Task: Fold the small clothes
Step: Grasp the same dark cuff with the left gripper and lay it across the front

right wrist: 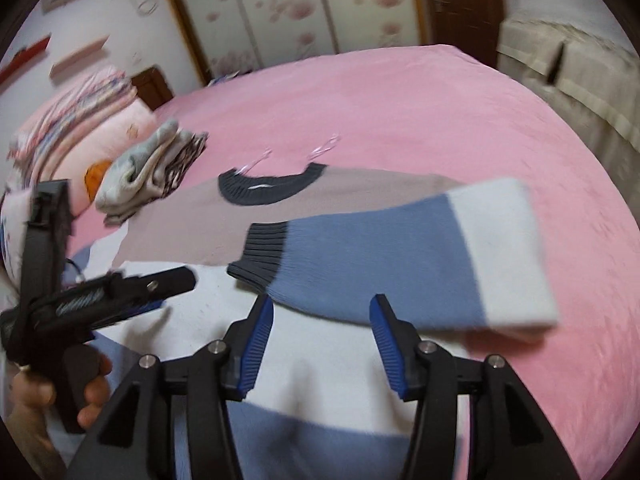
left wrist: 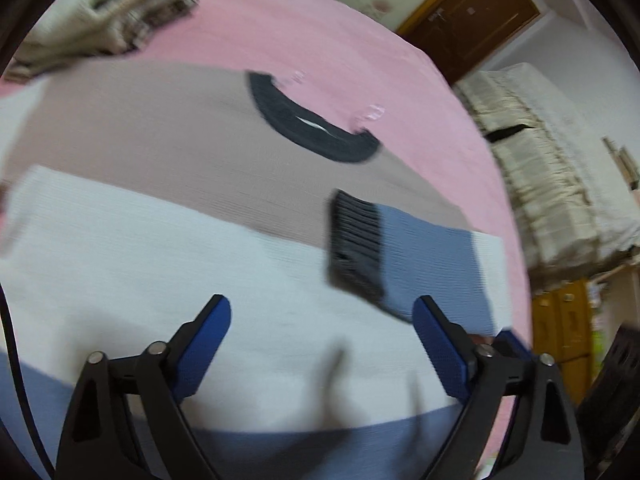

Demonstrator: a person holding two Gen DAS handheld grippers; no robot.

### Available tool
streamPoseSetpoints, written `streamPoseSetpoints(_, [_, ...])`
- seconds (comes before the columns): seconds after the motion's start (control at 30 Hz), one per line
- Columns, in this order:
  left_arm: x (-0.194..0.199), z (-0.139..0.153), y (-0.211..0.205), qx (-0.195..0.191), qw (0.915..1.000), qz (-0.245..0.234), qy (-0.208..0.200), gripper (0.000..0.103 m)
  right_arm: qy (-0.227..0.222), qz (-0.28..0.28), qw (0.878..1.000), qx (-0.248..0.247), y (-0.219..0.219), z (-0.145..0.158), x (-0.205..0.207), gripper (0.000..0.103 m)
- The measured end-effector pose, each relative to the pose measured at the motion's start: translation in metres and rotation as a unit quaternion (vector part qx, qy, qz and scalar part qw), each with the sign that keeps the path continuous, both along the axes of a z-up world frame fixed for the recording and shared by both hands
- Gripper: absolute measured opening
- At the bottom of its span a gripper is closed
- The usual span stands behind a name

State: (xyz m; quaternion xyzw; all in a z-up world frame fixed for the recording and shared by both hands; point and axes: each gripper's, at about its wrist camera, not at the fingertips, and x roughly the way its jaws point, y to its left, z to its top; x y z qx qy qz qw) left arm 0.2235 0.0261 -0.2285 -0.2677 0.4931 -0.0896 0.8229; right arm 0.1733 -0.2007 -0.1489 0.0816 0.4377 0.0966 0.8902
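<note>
Left wrist view: colour-block sweater lies flat on the pink bedspread, back side up, dark ribbed collar at the far edge. Bands run mauve, white, then blue nearest the camera. One sleeve is folded across the body, its dark cuff resting on the mauve/white boundary. Left gripper hovers over the white band, jaws spread wide, blue pads empty, nothing between them. Whether the tips touch the fabric, cannot tell; frame is motion-blurred. Sleeve lies just ahead of and beside the right-hand pad.

Right wrist view: right gripper also stands wide open above the white band of the sweater, holding nothing. Folded sleeve sits just beyond its fingertips, cuff pointing left, white end of the sleeve reaching past the body's edge onto the bedspread. Collar farther back. Left gripper appears at the left edge, held in a hand, seen side-on over the sweater's left part. Pile of folded clothes lies on the bed beside the sweater's far left shoulder, pillows behind it.
</note>
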Motion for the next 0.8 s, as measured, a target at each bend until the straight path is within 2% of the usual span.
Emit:
streamPoseSetpoints(0.13, [0.021, -0.017, -0.019, -0.058, 0.998, -0.022, 0.012, 0.074, 0.014, -0.033, 0.999, 0.011, -0.021, -0.01, -0.016, 0.051])
streamPoseSetpoints(0.2, [0.029, -0.024, -0.027, -0.074, 0.9968, -0.025, 0.015, 0.066, 0.025, -0.044, 0.999, 0.019, -0.03, -0.017, -0.02, 0.051])
streamPoseSetpoints(0.33, [0.043, -0.036, -0.042, -0.093, 0.9954, -0.02, 0.014, 0.063, 0.039, -0.065, 0.996, 0.036, -0.049, -0.028, -0.024, 0.051])
streamPoseSetpoints(0.43, [0.057, -0.042, -0.05, -0.101, 0.9945, -0.014, 0.022, 0.045, 0.044, -0.078, 0.995, 0.039, -0.06, -0.034, -0.024, 0.051])
streamPoseSetpoints(0.47, [0.062, -0.045, -0.053, -0.1, 0.9945, -0.013, 0.027, 0.03, 0.046, -0.081, 0.995, 0.041, -0.062, -0.036, -0.024, 0.051])
streamPoseSetpoints(0.5, [0.066, -0.046, -0.055, -0.098, 0.9947, -0.013, 0.03, 0.01, 0.047, -0.085, 0.994, 0.042, -0.065, -0.038, -0.024, 0.051])
streamPoseSetpoints(0.57, [0.074, -0.047, -0.062, -0.084, 0.9954, -0.022, 0.041, 0.008, 0.05, -0.092, 0.993, 0.045, -0.07, -0.04, -0.024, 0.051])
streamPoseSetpoints(0.67, [0.082, -0.033, -0.071, -0.053, 0.9976, -0.037, 0.027, 0.008, 0.053, -0.1, 0.992, 0.047, -0.075, -0.043, -0.023, 0.051])
streamPoseSetpoints(0.8, [0.089, 0.012, -0.077, -0.013, 0.9988, -0.038, -0.029, 0.008, 0.057, -0.106, 0.992, 0.043, -0.081, -0.047, -0.022, 0.051])
